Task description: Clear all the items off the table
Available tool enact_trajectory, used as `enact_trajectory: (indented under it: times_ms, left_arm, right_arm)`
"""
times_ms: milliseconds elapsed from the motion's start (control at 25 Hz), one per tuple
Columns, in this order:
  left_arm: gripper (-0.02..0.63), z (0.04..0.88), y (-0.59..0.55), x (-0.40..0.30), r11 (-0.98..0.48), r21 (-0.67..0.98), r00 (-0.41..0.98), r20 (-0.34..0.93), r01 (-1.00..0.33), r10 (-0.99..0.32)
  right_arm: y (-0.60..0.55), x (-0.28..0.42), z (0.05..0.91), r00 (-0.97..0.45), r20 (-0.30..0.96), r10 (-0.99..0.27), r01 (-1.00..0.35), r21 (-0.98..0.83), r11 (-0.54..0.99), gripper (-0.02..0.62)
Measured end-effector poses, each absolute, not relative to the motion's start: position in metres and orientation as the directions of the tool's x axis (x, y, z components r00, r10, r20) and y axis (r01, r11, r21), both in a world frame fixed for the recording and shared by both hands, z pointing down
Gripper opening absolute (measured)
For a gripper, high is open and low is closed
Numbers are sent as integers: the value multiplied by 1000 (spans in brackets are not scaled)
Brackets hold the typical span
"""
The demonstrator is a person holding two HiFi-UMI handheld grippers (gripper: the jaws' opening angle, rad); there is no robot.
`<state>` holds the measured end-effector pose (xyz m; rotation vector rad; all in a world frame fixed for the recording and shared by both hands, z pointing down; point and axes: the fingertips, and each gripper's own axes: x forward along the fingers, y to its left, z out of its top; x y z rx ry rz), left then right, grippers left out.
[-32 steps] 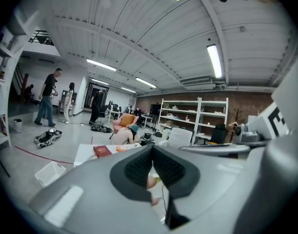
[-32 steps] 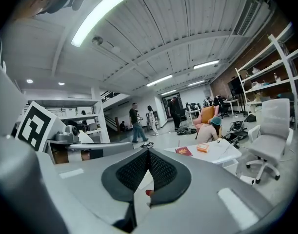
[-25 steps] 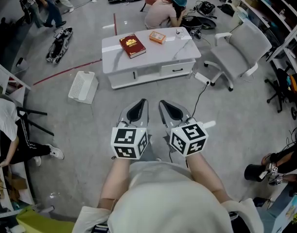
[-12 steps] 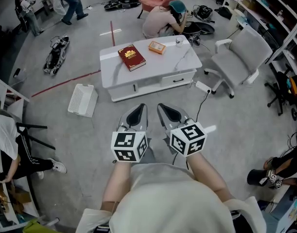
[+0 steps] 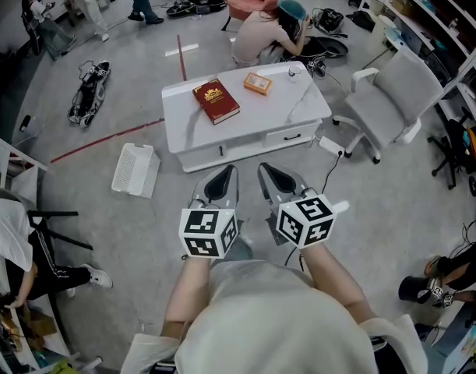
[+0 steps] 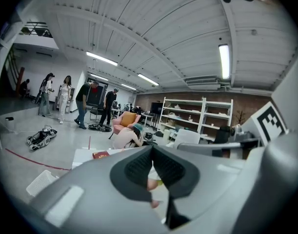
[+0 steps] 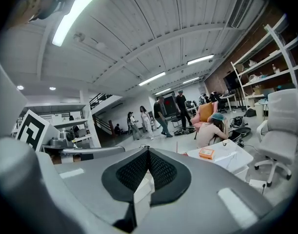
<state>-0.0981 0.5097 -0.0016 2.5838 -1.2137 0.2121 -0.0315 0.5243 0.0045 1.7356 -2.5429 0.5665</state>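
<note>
The left gripper (image 5: 224, 171) and right gripper (image 5: 270, 176) have jaws pressed together on nothing and point at the worktop (image 5: 245, 127), well apart from it. On the worktop, the red book (image 5: 216, 100) lies at the left, nearer the left gripper. The orange box (image 5: 257, 83) lies behind it, at the right. The floor basket (image 5: 135, 170) left of the worktop looks empty.
</note>
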Motion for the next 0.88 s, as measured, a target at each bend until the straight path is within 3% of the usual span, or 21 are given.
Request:
enact_trajectory:
  times_ms: [880]
  left_arm:
    - [9, 12, 368, -123, -640, 169, 660, 270, -750, -702]
  right_arm:
    - [385, -67, 4, -386, 187, -903, -900, -291, 324, 0]
